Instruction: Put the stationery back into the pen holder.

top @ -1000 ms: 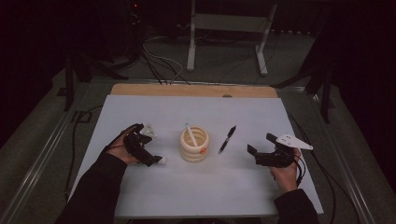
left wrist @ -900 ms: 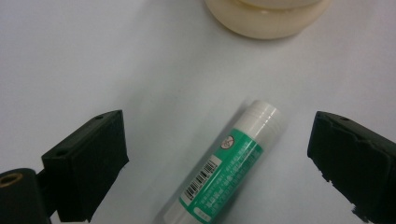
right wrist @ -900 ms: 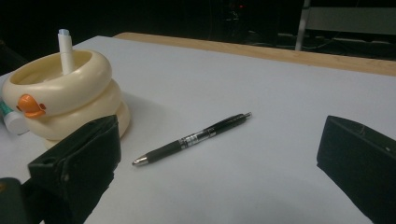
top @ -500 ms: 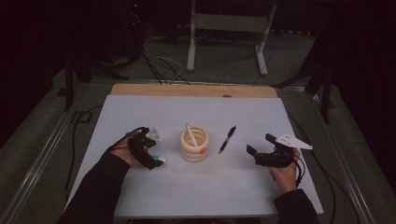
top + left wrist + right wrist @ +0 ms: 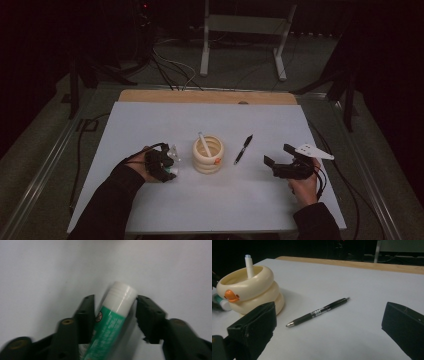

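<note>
White tabletop [image 5: 150, 125] is seen under a glue stick [image 5: 113, 315], lying left of the cream holder [image 5: 208, 155]. Its long axis runs along and between the left gripper [image 5: 115, 307]'s spread, unclosed jaws. Right gripper [image 5: 329, 322]'s jaws are spread, empty, facing 1 pen [image 5: 318, 312].

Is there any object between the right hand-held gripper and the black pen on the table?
Nothing visible. In the right gripper view the black pen lies ahead on bare white table, framed by the open jaws of the right hand-held gripper. The cream ring-shaped holder stands off to one side.
</note>
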The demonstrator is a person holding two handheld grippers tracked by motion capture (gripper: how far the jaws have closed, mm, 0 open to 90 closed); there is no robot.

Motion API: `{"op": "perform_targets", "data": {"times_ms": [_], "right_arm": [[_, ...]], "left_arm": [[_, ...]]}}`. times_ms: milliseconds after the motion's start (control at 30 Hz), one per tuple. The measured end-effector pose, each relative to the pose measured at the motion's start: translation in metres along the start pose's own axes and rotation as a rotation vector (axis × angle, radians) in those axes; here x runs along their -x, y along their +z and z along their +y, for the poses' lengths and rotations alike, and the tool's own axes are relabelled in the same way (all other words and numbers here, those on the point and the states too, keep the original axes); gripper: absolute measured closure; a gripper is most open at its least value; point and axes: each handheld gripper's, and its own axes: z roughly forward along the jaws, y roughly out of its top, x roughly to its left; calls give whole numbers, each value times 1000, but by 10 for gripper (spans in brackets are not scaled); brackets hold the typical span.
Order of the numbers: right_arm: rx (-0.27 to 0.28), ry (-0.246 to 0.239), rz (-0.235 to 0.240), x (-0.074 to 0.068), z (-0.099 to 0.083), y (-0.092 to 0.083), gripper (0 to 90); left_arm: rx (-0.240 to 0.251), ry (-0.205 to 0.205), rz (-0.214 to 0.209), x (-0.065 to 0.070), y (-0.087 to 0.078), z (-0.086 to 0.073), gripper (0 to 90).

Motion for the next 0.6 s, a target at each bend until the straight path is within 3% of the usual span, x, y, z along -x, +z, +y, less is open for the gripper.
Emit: {"op": "perform_targets", "data": {"times_ms": [33,267,600], "right_arm": [[0,0,0,0,0,0,0],[3,7,2,1,0,0,0],[6,10,1,1,0,0,0]], "left_arm": [[0,3,-11,0,0,0,656],[1,-35,-43,-2,-1,-1,663],[71,-80,-40,-4,-9,-1,664]]}}
